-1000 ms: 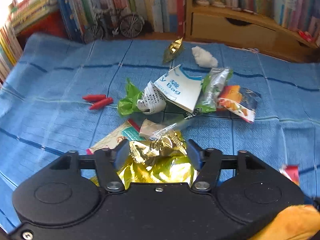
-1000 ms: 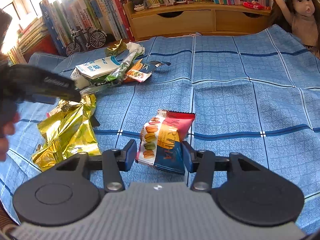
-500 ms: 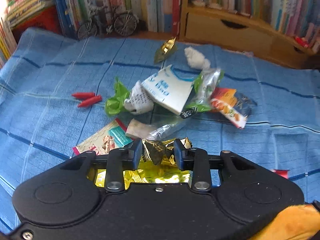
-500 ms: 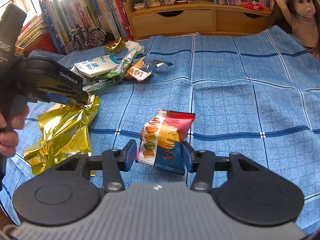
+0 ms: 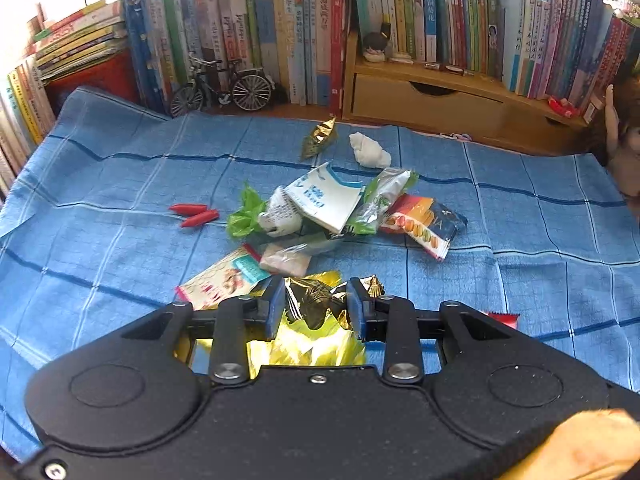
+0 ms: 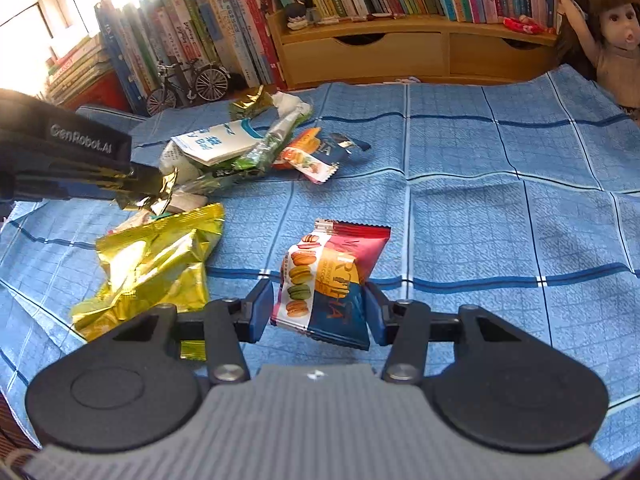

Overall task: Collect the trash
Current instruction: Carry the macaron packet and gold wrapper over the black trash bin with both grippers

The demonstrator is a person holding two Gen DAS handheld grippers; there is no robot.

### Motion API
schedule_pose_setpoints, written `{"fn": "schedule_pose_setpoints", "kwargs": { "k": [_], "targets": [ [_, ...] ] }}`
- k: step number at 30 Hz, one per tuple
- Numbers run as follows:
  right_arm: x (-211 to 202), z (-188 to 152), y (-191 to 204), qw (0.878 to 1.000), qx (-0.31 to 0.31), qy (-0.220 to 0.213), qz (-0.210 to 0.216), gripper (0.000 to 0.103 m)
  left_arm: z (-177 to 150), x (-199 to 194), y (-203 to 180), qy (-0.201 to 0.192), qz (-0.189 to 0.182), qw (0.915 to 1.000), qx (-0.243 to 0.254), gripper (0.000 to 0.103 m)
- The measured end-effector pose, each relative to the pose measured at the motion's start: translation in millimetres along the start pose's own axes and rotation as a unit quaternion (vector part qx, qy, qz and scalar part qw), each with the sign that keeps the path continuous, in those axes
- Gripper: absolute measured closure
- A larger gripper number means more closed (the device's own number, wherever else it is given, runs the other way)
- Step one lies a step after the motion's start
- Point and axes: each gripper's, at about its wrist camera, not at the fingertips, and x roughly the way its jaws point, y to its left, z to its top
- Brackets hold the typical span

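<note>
Pickup step in hand: left gripper [image 5: 316, 307], jaws just closed, pinches the gold wrapper [image 6: 156, 256] by its top off the blue cloth [image 6: 480, 200]; right gripper [image 6: 318, 312] clamps the macaron packet [image 6: 332, 280]; next, judged, carrying both to a bin, none visible.

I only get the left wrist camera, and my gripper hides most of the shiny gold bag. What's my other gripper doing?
Observer: The right gripper sits around a macaron packet, pads against its sides.
Child: Is the gold bag big?
Observer: Yes. The left gripper has just been closing its jaws on the crumpled top, and the gold bag trails down below it, long and wide.
Child: Is it off the table?
Observer: Not fully. Its lower end looks to rest on the blue cloth.
</note>
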Motion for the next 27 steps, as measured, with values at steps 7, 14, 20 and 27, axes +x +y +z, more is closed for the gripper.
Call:
{"fn": "schedule_pose_setpoints", "kwargs": {
  "k": [7, 14, 20, 27],
  "targets": [
    [-22, -12, 17, 1.000, -0.004, -0.010, 0.004, 0.049, -33, -39, 25, -0.007, 0.008, 0.9999, -0.014, 0.072],
    [-60, -39, 42, 1.000, -0.015, -0.014, 0.001, 0.049, -90, -90, 65, -0.007, 0.002, 0.9993, -0.037, 0.072],
    [-106, -82, 74, 1.000, -0.018, -0.021, -0.009, 0.049, -158, -143, 113, -0.001, 0.008, 0.9984, -0.056, 0.071],
    [-160, -149, 117, 0.999, -0.036, -0.014, -0.004, 0.049, -240, -198, 171, 0.016, 0.024, 0.9961, -0.083, 0.071]
  ]
}}
